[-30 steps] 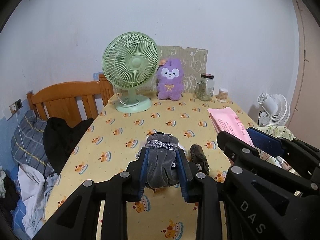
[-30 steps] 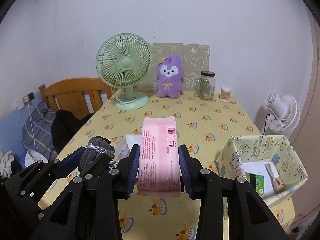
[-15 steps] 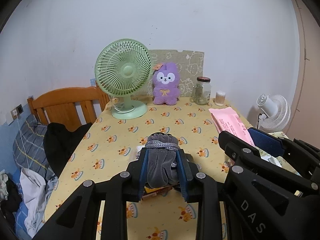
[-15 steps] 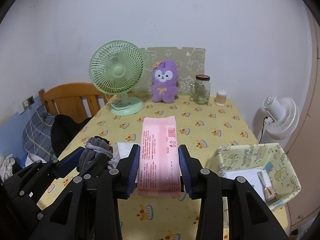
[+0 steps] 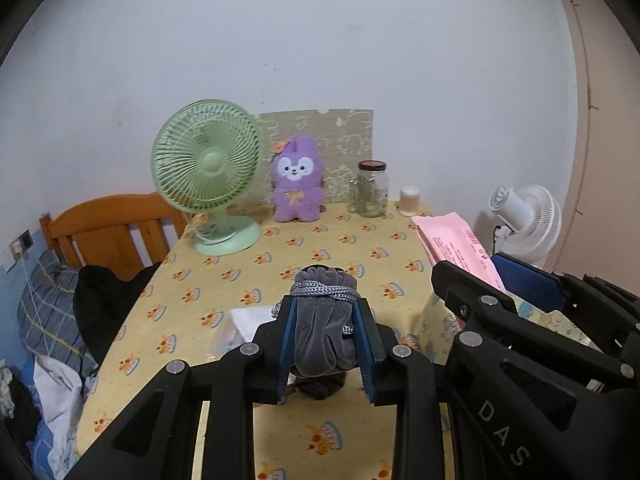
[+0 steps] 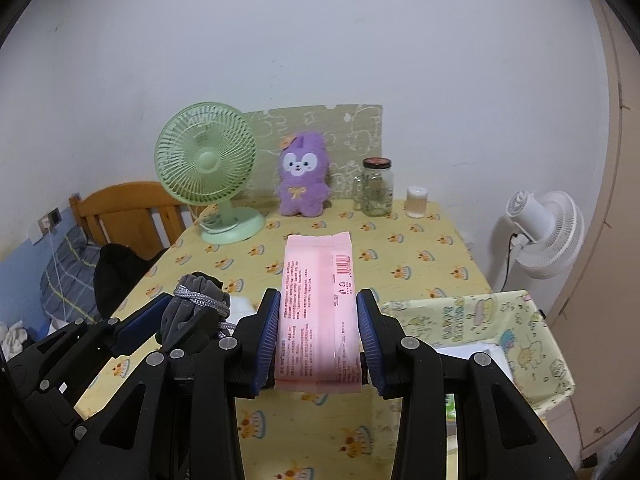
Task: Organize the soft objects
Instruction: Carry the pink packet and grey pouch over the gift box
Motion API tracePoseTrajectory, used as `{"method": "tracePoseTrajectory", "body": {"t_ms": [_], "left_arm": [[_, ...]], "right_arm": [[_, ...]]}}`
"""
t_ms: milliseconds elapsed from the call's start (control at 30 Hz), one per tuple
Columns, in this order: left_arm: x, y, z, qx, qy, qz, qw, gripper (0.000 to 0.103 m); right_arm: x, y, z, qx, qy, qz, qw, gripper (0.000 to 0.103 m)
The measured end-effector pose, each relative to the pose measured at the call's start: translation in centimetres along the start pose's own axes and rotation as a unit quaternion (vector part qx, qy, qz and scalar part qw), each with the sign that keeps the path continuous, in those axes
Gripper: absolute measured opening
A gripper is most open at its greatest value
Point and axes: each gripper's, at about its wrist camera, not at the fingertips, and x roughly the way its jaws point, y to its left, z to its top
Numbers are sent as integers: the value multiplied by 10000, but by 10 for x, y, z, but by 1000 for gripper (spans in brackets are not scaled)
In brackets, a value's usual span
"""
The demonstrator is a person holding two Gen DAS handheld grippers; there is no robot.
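Velvet of a grey drawstring pouch (image 5: 325, 330) is pinched between the blue pads of the left gripper (image 5: 325, 308), held above the yellow tablecloth (image 5: 224, 280). Beside it, a pink packet (image 6: 318, 316) is clamped lengthwise by the right gripper (image 6: 318, 312). Farther right, a patterned fabric basket (image 6: 480, 316) is seen at the table's edge.

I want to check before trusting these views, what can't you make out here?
- Fabric bin contents: right wrist view, the right gripper blocks them.
- Pink packet print: too small.
- Dark thing under the grey pouch: left wrist view, left gripper covers it.
- Jar contents: too far.
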Motion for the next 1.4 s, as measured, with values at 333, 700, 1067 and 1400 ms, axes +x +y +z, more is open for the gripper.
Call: {"method": "tracePoseTrajectory", "body": {"t_ms": [333,700,1067,1400], "left_arm": [[8,-34,6,119,-22,-228,9997,28],[18,-77,6,294,-37,-555,9980,28],[39,-118,3,607,149,-961,9934,28],[57,-145,-4,763,397,-1320,9875,32]], "right_arm": [[-4,-35,0,99,-30,-206,9997,42],[-9,-76,-5,178,-67,-525,9984,42],[-2,-119,-16,323,27,-837,9960,42],[7,-148,-28,549,160,-960,9937,42]]}}
